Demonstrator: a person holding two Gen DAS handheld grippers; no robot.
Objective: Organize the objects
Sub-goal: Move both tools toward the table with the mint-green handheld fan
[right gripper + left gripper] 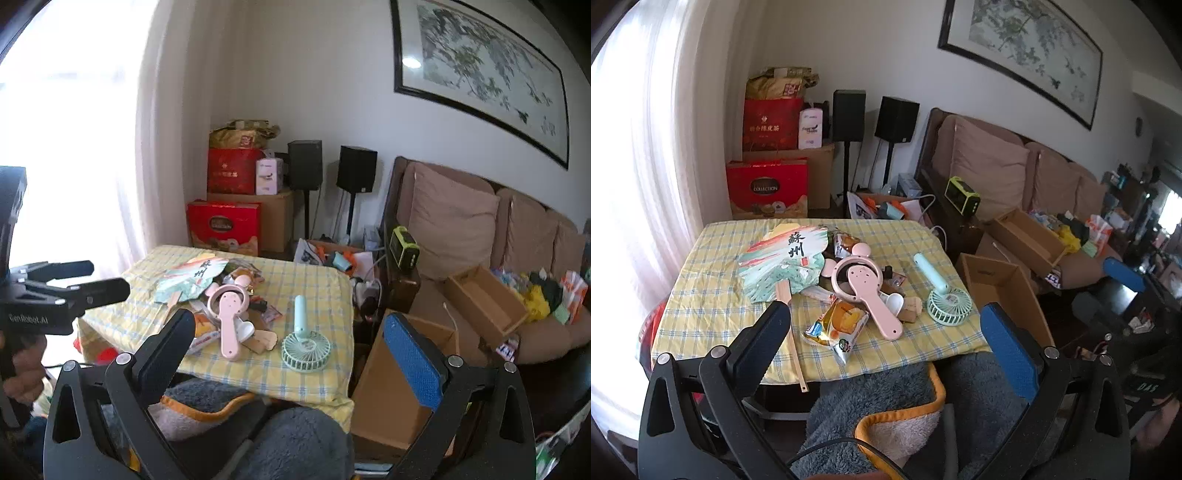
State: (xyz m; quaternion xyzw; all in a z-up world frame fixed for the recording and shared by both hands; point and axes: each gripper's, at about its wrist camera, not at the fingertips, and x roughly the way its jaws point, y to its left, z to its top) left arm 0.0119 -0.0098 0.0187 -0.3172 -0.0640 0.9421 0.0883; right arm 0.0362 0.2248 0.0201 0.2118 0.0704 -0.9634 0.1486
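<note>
Jaws of both grippers gape wide, empty, short of the mint fan [306, 345] on the table [314, 284].

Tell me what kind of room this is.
Most likely a home living room: a cushioned sofa under a framed ink painting, two speakers on stands, and a small table with a checked cloth piled with household clutter.

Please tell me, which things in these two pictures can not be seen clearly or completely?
- Items under the pink hand fan: both views, covered by the pile; kinds unclear.
- Paper fan: right wrist view, print too small to read.
- Cardboard box beside the table: bottom hidden by its walls and the right gripper.
- Window: both views, washed out by glare.
- Left gripper: jaws apart, holding nothing.
</note>
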